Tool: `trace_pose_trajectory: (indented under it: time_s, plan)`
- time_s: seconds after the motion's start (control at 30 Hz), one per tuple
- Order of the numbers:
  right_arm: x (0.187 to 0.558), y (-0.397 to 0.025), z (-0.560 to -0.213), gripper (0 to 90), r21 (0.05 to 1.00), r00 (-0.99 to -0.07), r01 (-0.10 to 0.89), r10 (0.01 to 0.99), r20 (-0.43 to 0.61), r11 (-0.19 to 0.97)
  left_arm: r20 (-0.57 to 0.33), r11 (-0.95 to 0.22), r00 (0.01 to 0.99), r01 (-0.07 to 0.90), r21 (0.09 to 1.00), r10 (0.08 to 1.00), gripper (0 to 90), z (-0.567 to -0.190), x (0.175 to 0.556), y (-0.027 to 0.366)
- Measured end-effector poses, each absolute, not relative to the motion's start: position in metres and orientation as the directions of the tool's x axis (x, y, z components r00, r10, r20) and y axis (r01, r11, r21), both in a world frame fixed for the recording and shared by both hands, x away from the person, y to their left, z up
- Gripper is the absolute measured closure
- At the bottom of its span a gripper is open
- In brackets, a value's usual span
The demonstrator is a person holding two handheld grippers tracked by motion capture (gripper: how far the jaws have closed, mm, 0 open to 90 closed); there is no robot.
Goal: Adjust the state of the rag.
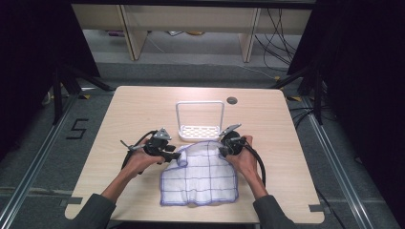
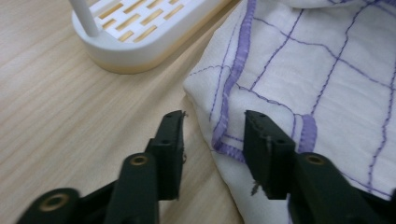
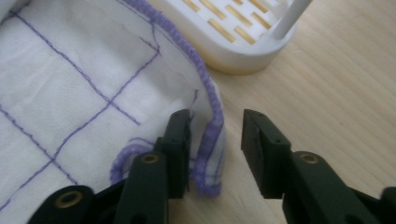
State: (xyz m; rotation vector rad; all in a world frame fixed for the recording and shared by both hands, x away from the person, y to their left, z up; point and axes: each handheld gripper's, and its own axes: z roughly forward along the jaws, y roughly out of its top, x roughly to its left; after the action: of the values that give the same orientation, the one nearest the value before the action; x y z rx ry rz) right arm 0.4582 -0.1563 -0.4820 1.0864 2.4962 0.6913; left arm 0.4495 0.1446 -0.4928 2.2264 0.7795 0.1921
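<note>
Lying on the wooden table (image 1: 143, 109) just in front of the white rack (image 1: 199, 125), the white cloth (image 1: 200, 179) with purple grid lines has both far corners flanked by tongs. Left gripper (image 1: 175, 155) stands released, its jaws spread around the folded purple-hemmed corner (one jaw over the cloth, one over bare wood). Right gripper (image 1: 222, 151) is likewise released, jaws apart astride the opposite curled hem, not pinching it.
</note>
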Motion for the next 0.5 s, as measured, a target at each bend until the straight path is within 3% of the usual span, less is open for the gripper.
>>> trace_pose_trajectory:
  time_s: [0.1,0.37,0.5]
  plan:
    - [0.446,-0.167,-0.465,54.9,0.591,-0.626,0.597,0.776,-0.078,0.542,-0.116,-0.493,0.785,0.489,0.719,0.609,41.8,-0.485,0.439,0.153]
    - [0.406,-0.18,-0.452,49.2,0.638,-0.641,0.581,0.768,-0.024,0.505,-0.13,-0.483,0.79,0.487,0.728,0.599,36.0,-0.482,0.387,0.172]
    - [0.361,-0.189,-0.454,48.0,0.644,-0.647,0.587,0.763,0.009,0.49,-0.156,-0.456,0.763,0.522,0.721,0.627,35.7,-0.485,0.36,0.182]
